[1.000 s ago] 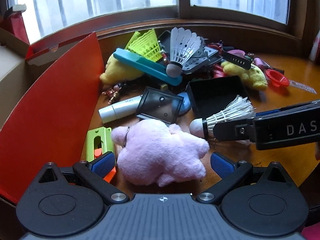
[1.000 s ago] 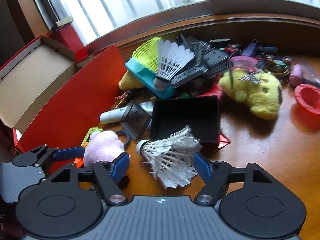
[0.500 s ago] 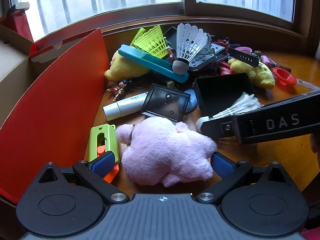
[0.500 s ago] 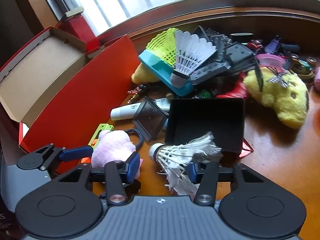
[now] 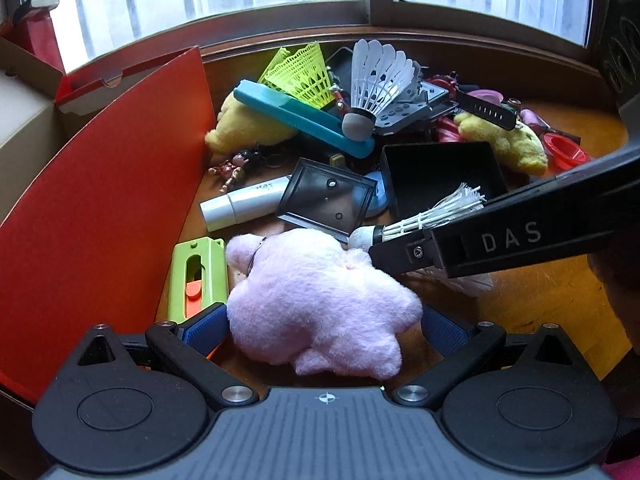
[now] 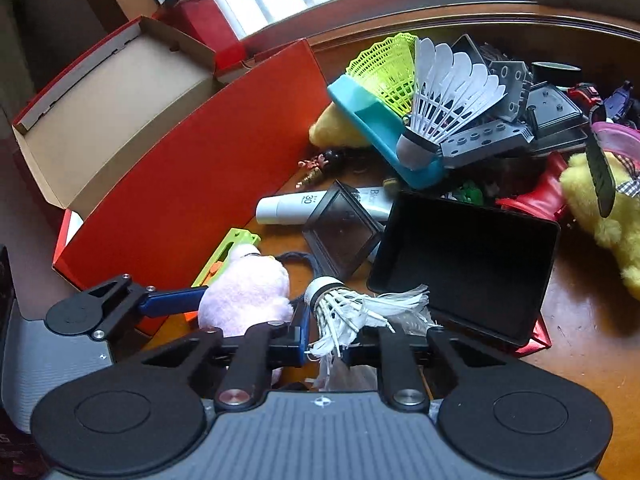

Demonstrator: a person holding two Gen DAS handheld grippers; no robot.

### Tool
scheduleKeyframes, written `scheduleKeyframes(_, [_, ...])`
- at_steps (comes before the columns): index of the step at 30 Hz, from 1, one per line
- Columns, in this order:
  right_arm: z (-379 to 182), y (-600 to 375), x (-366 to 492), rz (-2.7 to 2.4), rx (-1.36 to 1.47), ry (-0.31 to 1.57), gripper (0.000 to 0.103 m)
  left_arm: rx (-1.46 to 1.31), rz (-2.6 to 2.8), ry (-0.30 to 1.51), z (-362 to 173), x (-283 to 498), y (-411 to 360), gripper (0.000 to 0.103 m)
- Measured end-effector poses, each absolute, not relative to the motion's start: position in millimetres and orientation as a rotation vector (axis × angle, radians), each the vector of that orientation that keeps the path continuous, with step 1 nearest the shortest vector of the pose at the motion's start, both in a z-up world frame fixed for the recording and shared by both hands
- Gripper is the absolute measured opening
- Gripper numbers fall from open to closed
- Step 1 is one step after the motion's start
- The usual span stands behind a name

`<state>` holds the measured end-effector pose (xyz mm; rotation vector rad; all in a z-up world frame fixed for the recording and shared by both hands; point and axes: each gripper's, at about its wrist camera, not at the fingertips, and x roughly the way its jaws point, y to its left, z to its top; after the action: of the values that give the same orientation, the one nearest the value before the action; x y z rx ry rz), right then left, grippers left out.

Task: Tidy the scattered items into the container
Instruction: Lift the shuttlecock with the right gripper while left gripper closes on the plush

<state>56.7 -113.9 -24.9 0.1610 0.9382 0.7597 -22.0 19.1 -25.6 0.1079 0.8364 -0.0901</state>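
Right gripper [image 6: 325, 340] jaws are narrow and closing, pads squeezing the frayed feathers of the worn shuttlecock [image 6: 348, 304] low in the frame's centre, its cork tip pointing up-left. A second ago those jaws stood wide around it. The gripper angles downward over the wooden table [image 6: 580, 320]. Left gripper [image 5: 324, 330] jaws stand wide, unchanged, straddling the pink plush toy [image 5: 320, 300] at bottom centre, its pads beside the toy, not pressing. The red box [image 6: 120, 92] sits open at upper left.
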Motion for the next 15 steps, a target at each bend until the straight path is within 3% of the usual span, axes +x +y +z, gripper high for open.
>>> scheduleKeyframes(15, [-22.3,-144.3,43.6,0.733,0.361,0.881,0.009,0.119,-0.092,0.823,-33.9,-11.9,21.7,0.103])
